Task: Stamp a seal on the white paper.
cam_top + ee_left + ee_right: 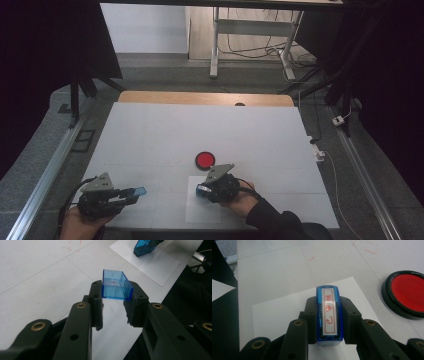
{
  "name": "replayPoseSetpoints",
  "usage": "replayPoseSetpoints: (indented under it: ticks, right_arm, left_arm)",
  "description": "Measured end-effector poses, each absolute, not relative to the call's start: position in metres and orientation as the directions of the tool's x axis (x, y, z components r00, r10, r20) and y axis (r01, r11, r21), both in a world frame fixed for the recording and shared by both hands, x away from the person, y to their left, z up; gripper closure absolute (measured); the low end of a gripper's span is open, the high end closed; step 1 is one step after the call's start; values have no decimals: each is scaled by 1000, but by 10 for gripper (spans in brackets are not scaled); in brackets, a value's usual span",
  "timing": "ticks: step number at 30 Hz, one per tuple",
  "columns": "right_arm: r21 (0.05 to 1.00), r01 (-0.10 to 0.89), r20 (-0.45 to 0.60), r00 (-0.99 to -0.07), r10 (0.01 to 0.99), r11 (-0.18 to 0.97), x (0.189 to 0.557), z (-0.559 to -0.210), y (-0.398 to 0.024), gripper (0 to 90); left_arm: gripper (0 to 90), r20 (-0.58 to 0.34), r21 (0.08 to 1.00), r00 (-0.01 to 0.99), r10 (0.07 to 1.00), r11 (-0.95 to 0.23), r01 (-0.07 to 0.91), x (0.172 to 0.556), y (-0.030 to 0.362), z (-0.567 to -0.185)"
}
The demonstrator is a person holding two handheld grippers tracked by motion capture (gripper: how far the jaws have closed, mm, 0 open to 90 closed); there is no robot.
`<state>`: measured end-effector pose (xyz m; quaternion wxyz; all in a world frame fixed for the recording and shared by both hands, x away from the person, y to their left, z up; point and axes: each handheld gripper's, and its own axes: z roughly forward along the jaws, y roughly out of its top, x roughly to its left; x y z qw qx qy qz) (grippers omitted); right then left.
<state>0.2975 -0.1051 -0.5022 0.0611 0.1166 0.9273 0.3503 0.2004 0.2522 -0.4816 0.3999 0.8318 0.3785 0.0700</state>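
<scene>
Blue stamp (329,315), red-character face up, sits at frame centre of the right gripper view, pinched between the right gripper (328,317) jaws over a white paper sheet (287,310). Red ink pad (408,292) at right edge. Left gripper (113,302) clamps a clear blue cap (116,285), lower left of the high view, above the white table (150,135).

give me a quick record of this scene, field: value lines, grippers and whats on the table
left gripper: shut on blue cap, held above the table
right gripper: shut on blue stamp, red characters on its face
sheet of paper: flat on the table, under the right gripper
red ink pad: open on the table, beyond the right gripper
table: white surface with faint red marks
</scene>
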Motion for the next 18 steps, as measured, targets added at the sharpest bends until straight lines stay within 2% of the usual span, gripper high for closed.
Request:
replayPoseSetpoints:
  ticks: [11,18]
  right_arm:
    - [657,187,-10,-967,256,730,301,-500,-105,703]
    - [657,167,-34,-968,250,735,300,-500,-105,702]
  left_arm:
    - [691,-187,720,704,685,-392,573,200,252,-482]
    - [691,-187,720,704,685,-392,572,200,252,-481]
